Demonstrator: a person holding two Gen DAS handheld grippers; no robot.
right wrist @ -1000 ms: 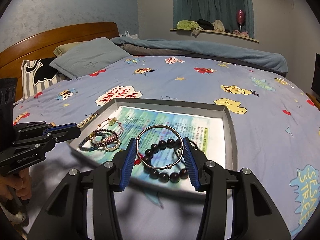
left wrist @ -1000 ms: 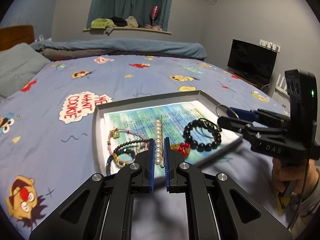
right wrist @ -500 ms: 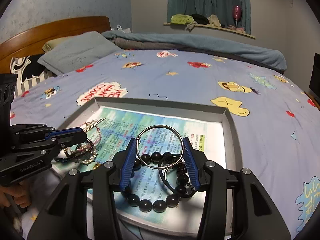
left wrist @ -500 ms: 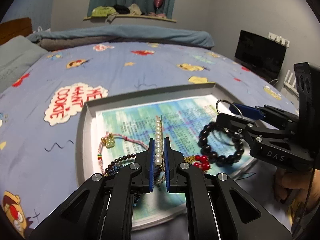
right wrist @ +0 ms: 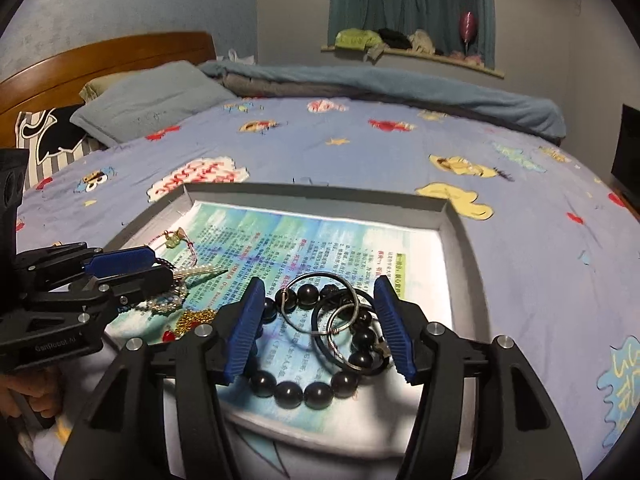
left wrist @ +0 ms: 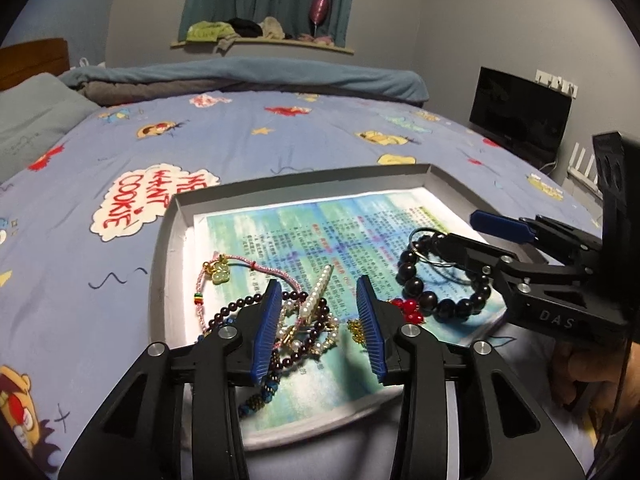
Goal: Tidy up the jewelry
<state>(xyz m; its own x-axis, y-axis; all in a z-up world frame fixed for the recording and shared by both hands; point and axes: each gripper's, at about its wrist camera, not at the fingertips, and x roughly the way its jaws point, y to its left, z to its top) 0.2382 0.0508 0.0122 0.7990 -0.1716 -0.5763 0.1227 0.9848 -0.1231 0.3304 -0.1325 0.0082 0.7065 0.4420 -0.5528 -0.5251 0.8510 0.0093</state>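
Grey tray [left wrist: 168,240]: shallow and rectangular, lying on the cartoon-print bed sheet [left wrist: 100,152]; its floor is lined with a printed blue-green paper [left wrist: 320,232].
Left tongs [left wrist: 320,320]: released, the 2 blue-padded fingers [left wrist: 266,332] spread apart over the near left part of the tray, gripping nothing.
Pearl strand [left wrist: 316,296]: lies in the tray between the left tongs' fingers, free of both pads, on top of a tangle of other bracelets.
Dark red bead bracelet [left wrist: 236,308]: part of that tangle, partly under the left finger.
Pink cord bracelet [left wrist: 244,264]: curves beyond the tangle and carries a pale green charm [left wrist: 219,274].
Red beads [left wrist: 408,308]: small cluster just beside the right finger of the left tongs.
Right tongs [right wrist: 320,328]: released, fingers wide apart over the near right part of the tray, holding nothing.
Black bead bracelet [right wrist: 304,392]: rests on the paper between the right tongs' fingers.
Silver wire bangle [right wrist: 320,292]: lies across the black beads, overlapping a smaller metal ring [right wrist: 340,336].
Gold chain [right wrist: 196,318]: bunched on the paper between the 2 groups.
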